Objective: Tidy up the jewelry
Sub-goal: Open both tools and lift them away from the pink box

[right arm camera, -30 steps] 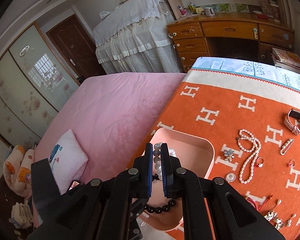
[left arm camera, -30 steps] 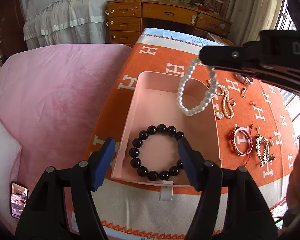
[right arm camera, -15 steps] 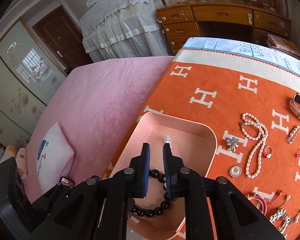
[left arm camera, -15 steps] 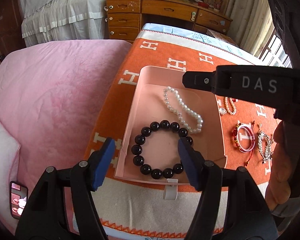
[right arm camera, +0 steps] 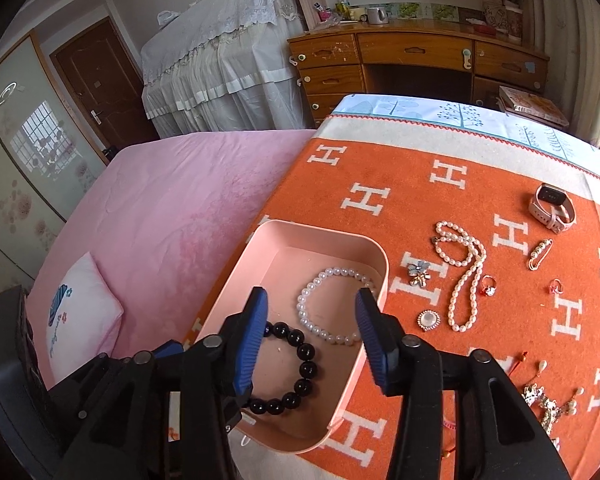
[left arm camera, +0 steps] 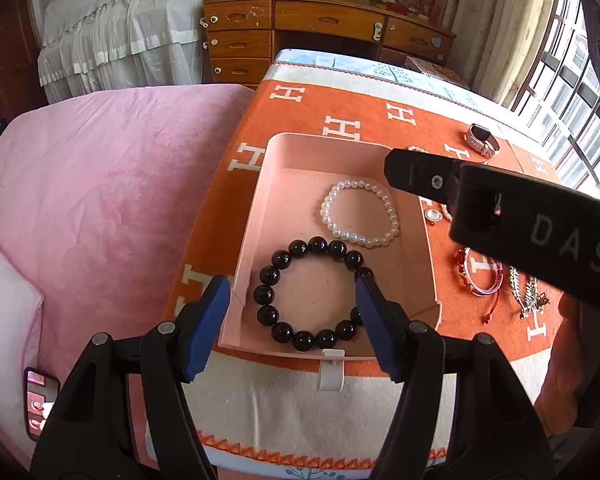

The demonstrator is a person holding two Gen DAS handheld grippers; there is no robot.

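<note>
- The right gripper [right arm camera: 308,334], in the lower middle of its own view, has its jaws spread wide and carries nothing; it hangs above the pink tray [right arm camera: 382,280].
- Framed between its blue pads [right arm camera: 370,338] lies the pearl bracelet [right arm camera: 334,306], flat on the tray floor and clear of both pads.
- The left gripper [left arm camera: 292,320], at the bottom of its view, is just as wide open and just as empty; the black bead bracelet [left arm camera: 312,290] sits in the gap between its fingers, though whether the right pad touches a bead I cannot tell from this angle.
- Both bracelets rest inside the tray, the pearl one toward the far right corner, the black one nearer the camera, close together but seemingly apart.
- The step in hand looks like the end of a drop-off: the pearl bracelet is delivered and free.
- Right of the tray on the orange blanket [right arm camera: 380,168] lie the pearl necklace [right arm camera: 466,276], flower brooch [right arm camera: 418,274], round pendant [right arm camera: 429,320], rings and a watch [right arm camera: 552,208].
- The next move probably calls for lifting the right gripper clear of the tray wall, swinging toward frame right, and closing on one small flat piece.
</note>
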